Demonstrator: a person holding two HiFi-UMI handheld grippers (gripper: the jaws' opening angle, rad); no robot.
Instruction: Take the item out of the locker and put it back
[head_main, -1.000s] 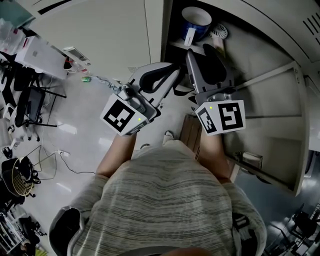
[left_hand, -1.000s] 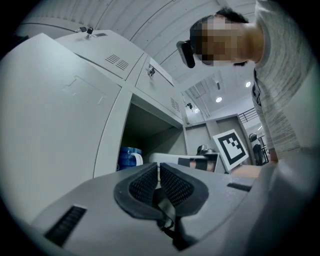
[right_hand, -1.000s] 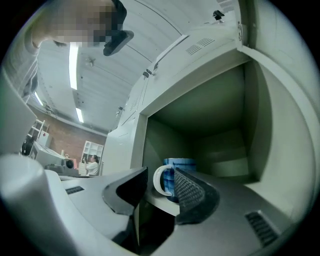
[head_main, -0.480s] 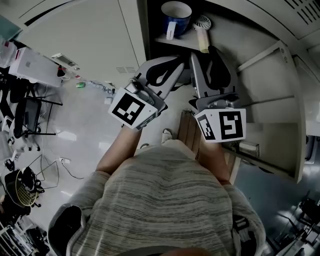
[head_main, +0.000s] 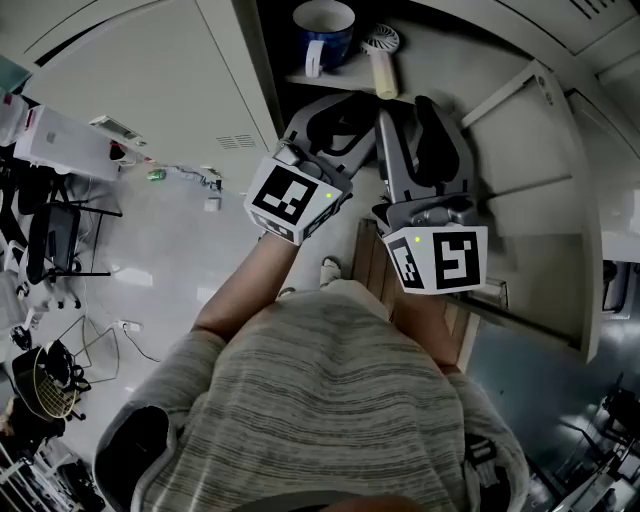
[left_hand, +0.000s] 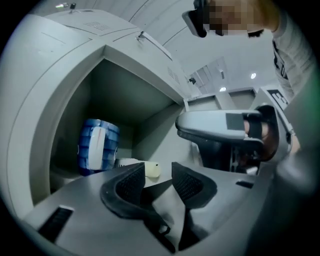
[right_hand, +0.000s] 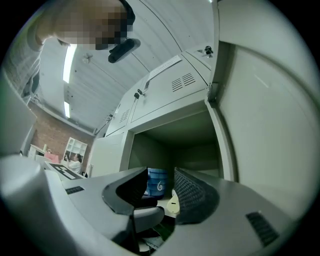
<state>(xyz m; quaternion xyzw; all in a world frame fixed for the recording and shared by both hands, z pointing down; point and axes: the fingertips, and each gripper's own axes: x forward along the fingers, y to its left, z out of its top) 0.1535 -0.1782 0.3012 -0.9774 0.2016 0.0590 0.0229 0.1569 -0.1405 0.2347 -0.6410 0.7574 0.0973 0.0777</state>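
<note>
Reaching toward the open locker (left_hand: 125, 95), both grippers aim at its shelf, where the blue mug (head_main: 322, 25) and small fan (head_main: 382, 60) sit. The left gripper (left_hand: 159, 177) has just been opening its jaws, empty, probably readying a grab. The right gripper (right_hand: 161, 192) gapes empty too.

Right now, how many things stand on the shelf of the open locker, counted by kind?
Blue mug: 1
Hand fan: 1
Total: 2
</note>
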